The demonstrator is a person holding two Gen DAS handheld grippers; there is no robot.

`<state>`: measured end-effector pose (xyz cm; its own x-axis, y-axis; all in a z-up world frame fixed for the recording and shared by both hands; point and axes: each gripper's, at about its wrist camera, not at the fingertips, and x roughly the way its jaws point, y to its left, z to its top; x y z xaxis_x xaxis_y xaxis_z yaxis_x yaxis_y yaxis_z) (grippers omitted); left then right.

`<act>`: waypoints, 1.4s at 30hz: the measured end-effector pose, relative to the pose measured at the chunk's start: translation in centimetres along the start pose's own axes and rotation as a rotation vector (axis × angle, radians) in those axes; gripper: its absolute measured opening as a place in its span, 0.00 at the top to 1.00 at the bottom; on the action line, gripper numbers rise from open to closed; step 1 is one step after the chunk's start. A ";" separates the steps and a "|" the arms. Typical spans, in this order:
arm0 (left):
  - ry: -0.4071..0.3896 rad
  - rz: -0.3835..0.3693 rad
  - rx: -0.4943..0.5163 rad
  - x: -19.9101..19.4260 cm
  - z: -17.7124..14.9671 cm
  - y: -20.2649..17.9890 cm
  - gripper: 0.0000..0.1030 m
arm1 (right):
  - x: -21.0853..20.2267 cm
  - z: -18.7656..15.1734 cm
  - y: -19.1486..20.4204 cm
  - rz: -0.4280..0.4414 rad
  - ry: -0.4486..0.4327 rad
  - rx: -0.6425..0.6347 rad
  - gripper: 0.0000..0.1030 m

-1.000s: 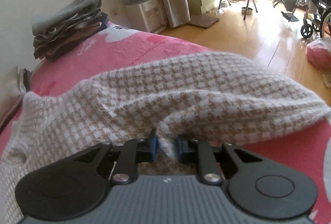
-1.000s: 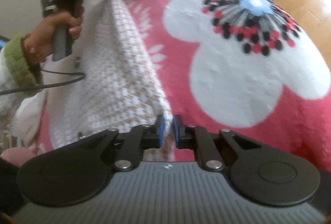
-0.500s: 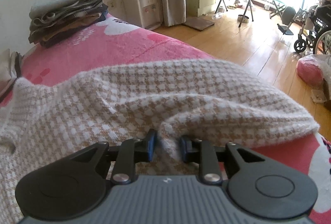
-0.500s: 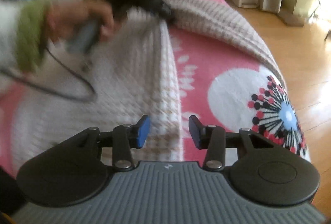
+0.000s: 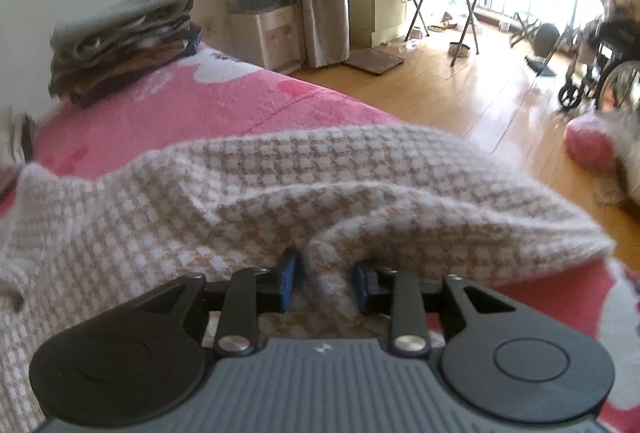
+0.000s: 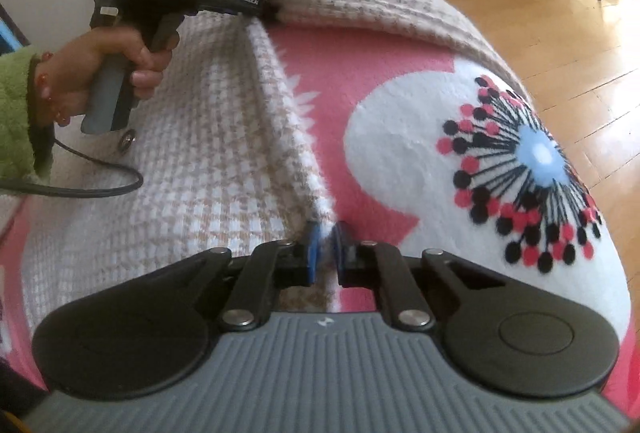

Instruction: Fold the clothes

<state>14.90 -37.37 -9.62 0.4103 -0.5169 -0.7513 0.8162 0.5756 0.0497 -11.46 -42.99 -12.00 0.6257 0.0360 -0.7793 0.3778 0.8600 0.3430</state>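
Fingers on your right gripper (image 6: 325, 247) are pressed nearly together on the near edge of the houndstooth sweater (image 6: 208, 161), with only a thin strip of its fuzzy hem between the blue pads. Your left gripper (image 5: 323, 279) has its fingers (image 5: 289, 279) parted a little, with a raised fold of the same sweater (image 5: 320, 185) bunched up between them; the cloth fills the gap, but you cannot tell from either view whether the pads are truly clamping it.

From the right wrist view, your left hand (image 6: 100, 73) grips the handle of that left gripper (image 6: 269, 10), a green fuzzy cuff (image 6: 16, 121) at the wrist and a black cable (image 6: 80, 189) trailing from the handle over the fabric. Its tips meet the sweater at the point where the body of the garment joins a sleeve, which runs away toward the bed's far edge beside the wooden floor (image 6: 560, 33).

Your sweater lies spread across the pink blanket (image 6: 340, 85) on the bed, its straight side edge running from the right gripper up to the left one. Just beside that edge is a large white flower print (image 6: 404, 161) with a blue centre and red and black dots. At the far end of the bed sits a stack of folded clothes (image 5: 120, 41), well apart from the sweater.
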 end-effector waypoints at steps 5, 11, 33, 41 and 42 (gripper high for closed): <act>-0.034 -0.088 -0.081 -5.1 -0.4 3.3 0.47 | -3.2 0.8 -0.1 -0.010 -0.068 0.018 0.79; -0.067 -0.058 -0.074 -10.0 -2.3 5.4 0.44 | -2.4 6.4 2.4 0.077 -0.143 -0.149 0.80; -0.195 0.249 -0.206 -28.3 -9.8 17.2 0.45 | -2.0 7.8 1.0 0.147 -0.094 0.061 0.86; -0.027 -0.064 -0.034 -27.2 -17.7 6.8 0.45 | -4.7 1.9 5.2 0.200 0.074 -0.099 0.85; 0.006 -0.113 -0.001 -26.4 -19.1 4.9 0.45 | -4.4 1.2 6.1 0.195 0.101 -0.140 0.85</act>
<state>0.25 -8.80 -2.13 0.3135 -0.5745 -0.7561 0.8566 0.5148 -0.0360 -11.07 -38.52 -5.88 0.6035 0.2527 -0.7562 0.1537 0.8938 0.4213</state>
